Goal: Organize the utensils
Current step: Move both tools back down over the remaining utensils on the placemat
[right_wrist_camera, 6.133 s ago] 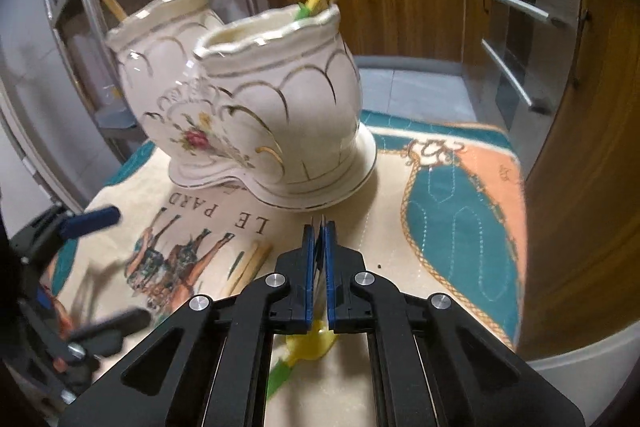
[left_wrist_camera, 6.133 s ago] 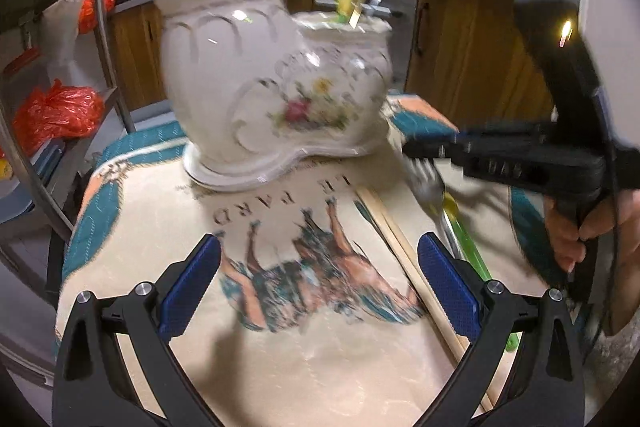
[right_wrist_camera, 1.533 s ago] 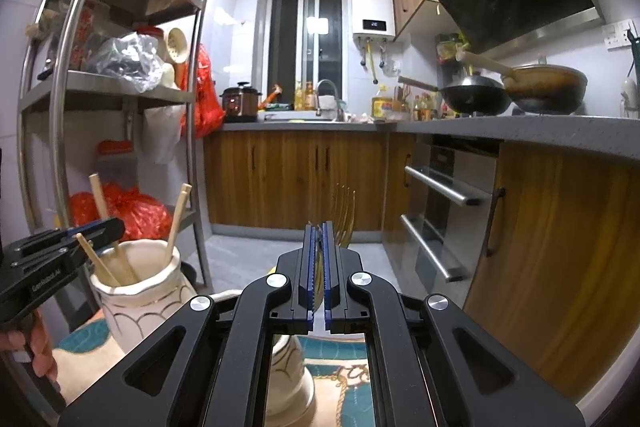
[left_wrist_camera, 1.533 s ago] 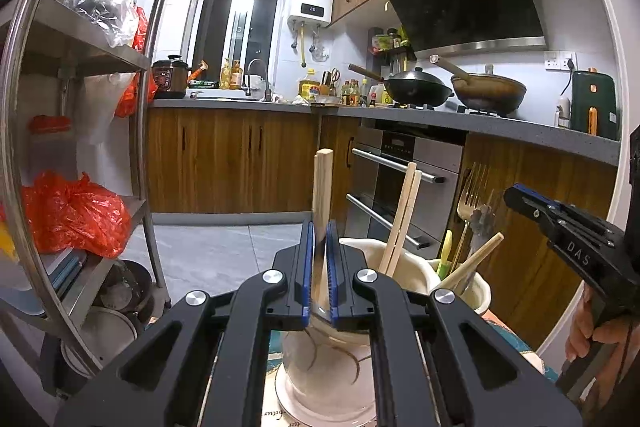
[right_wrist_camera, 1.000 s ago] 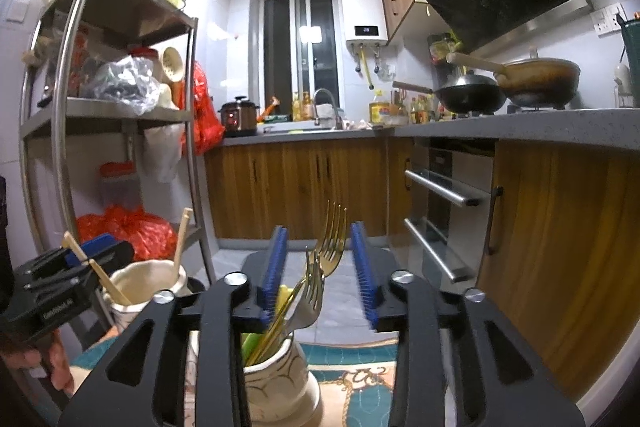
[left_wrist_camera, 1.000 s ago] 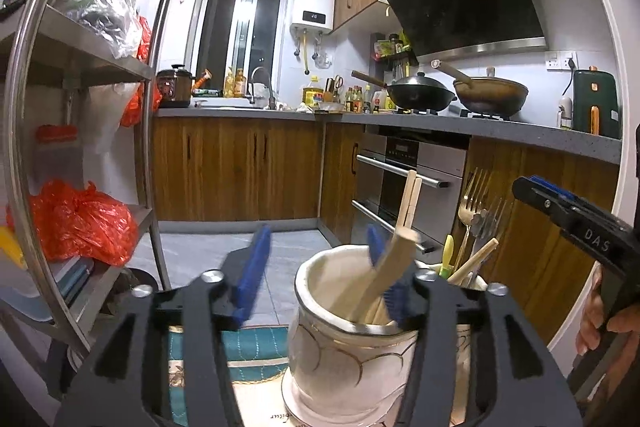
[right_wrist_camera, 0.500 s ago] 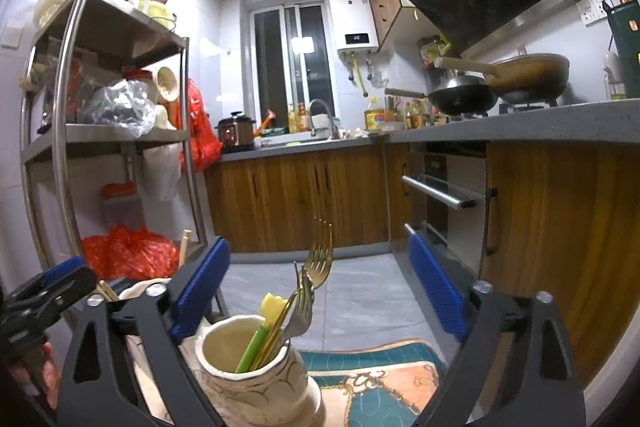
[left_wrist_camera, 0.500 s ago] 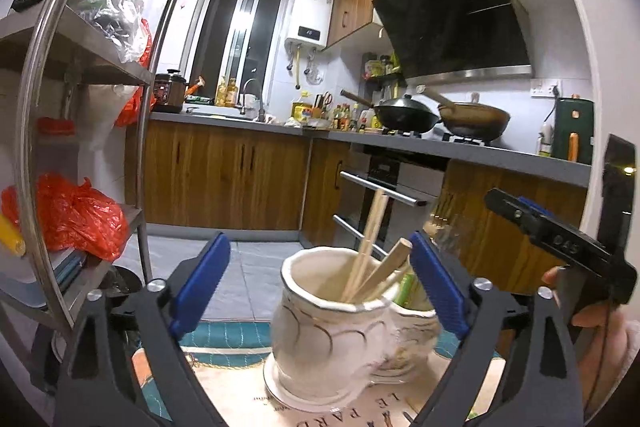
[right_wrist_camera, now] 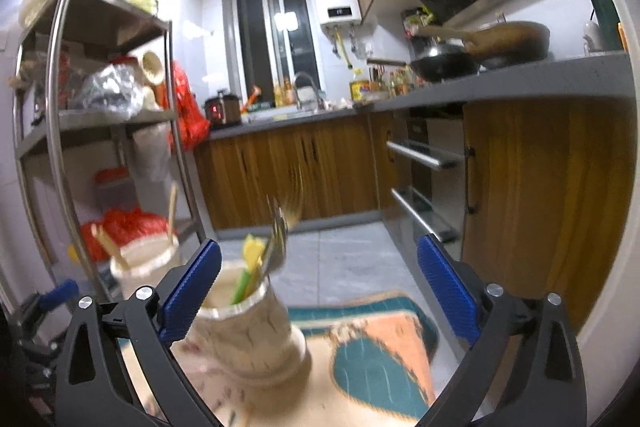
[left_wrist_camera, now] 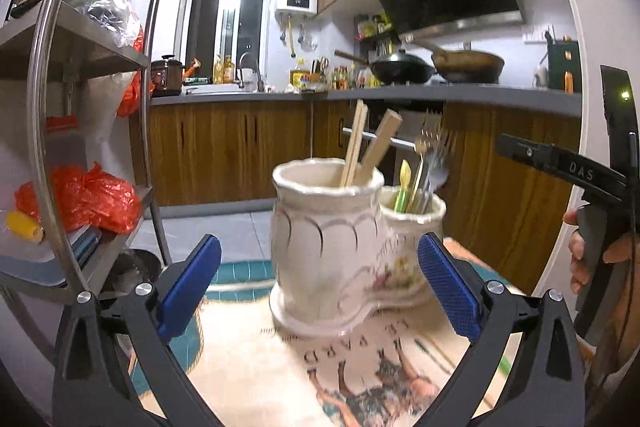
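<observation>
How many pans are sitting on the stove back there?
2. A black wok sits on the left of the stove, and a brown pan sits just to its right, nearer the green appliance. Others could be hidden behind them.

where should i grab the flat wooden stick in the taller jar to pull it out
Grip the flat wooden stick on its bare upper end, well above the taller jar rim, probably coming from above with the pads across its broad faces. It leans right, toward the chopsticks at the rim, so only the top stands clear. The left gripper's jaws are opening, empty.
</observation>
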`<control>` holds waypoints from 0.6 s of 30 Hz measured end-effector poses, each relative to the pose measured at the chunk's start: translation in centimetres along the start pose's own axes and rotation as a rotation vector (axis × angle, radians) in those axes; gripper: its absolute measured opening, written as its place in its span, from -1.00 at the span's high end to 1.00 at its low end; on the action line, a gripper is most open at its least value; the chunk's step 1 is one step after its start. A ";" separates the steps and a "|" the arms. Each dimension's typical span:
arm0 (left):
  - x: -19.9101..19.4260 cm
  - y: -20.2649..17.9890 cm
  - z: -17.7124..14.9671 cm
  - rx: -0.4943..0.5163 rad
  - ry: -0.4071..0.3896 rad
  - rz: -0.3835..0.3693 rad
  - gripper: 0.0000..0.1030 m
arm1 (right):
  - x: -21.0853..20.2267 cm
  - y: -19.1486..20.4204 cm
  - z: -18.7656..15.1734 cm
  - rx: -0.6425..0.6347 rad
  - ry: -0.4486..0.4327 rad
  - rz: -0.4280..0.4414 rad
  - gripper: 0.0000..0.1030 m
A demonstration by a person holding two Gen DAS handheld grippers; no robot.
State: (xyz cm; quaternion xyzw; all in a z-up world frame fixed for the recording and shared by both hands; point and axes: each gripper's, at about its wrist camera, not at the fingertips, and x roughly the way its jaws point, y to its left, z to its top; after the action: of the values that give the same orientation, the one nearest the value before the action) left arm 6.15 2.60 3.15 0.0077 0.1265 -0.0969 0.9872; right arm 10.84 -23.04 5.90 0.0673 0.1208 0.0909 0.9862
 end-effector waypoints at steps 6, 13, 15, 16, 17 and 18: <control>-0.7 -0.7 -1.2 0.015 0.035 -0.007 -0.89 | -0.9 -0.5 -2.8 -0.014 0.078 -0.022 -0.90; -1.9 -0.7 -1.9 -0.013 0.053 -0.014 -0.89 | -2.0 -0.3 -4.8 -0.029 0.142 -0.021 -0.90; -2.2 -0.4 -2.0 -0.014 0.054 -0.011 -0.89 | -2.2 -0.2 -5.1 -0.028 0.156 -0.016 -0.90; -2.4 -0.3 -2.0 -0.017 0.055 -0.012 -0.89 | -2.3 -0.2 -5.4 -0.028 0.167 -0.012 -0.90; -2.4 -0.2 -2.1 -0.019 0.057 -0.011 -0.89 | -2.4 -0.1 -5.7 -0.030 0.177 -0.012 -0.90; -2.5 -0.2 -2.1 -0.024 0.062 -0.012 -0.89 | -2.4 -0.1 -5.9 -0.032 0.185 -0.012 -0.90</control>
State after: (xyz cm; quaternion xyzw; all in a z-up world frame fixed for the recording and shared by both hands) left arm 3.23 3.01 1.74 -0.0018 0.1581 -0.1012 0.9822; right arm 7.08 -22.93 0.72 0.0422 0.2103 0.0927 0.9723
